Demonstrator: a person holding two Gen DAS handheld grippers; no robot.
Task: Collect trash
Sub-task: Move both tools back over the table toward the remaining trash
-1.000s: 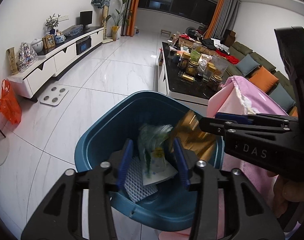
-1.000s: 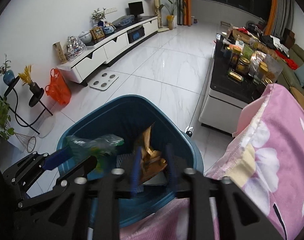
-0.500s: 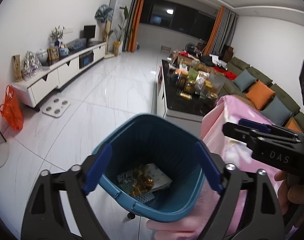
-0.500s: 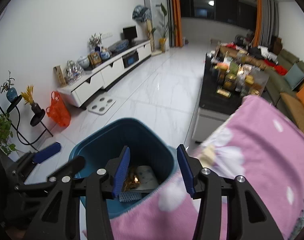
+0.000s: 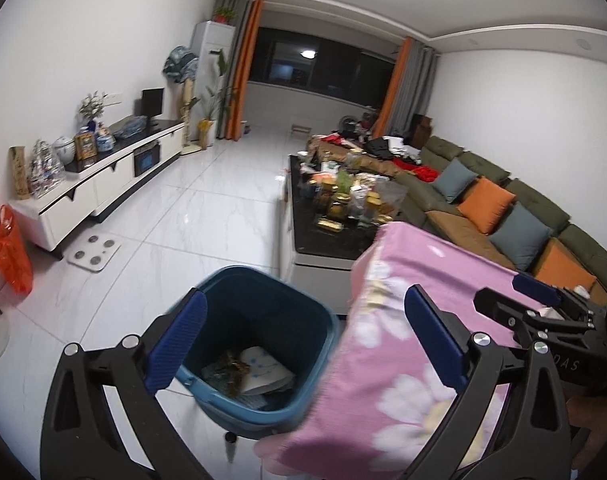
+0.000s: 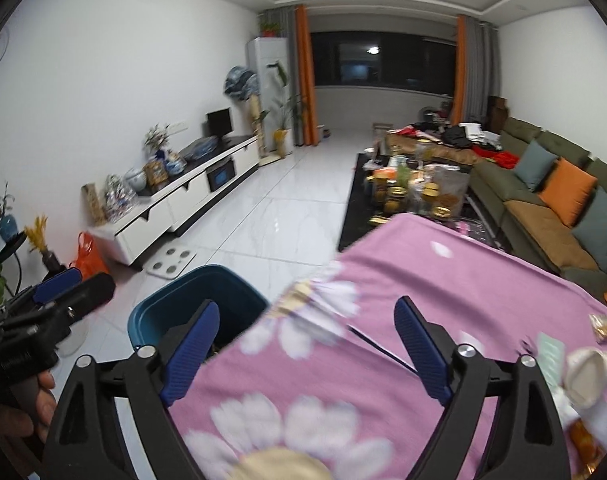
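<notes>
Dropped wrappers lay in the blue bin beside the pink cloth. Both the left gripper and right gripper had just been opening, empty. Next likely called for reaching the remaining trash on the cloth.

The blue bin looks like smooth plastic, and the pink flowered cover beside it is soft matt cloth. The white floor tiles are glossy, mirroring the ceiling light.

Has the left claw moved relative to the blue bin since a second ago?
Yes. The left claw has risen and backed away from the blue bin, jaws just opened and empty; the trash lies inside.
</notes>
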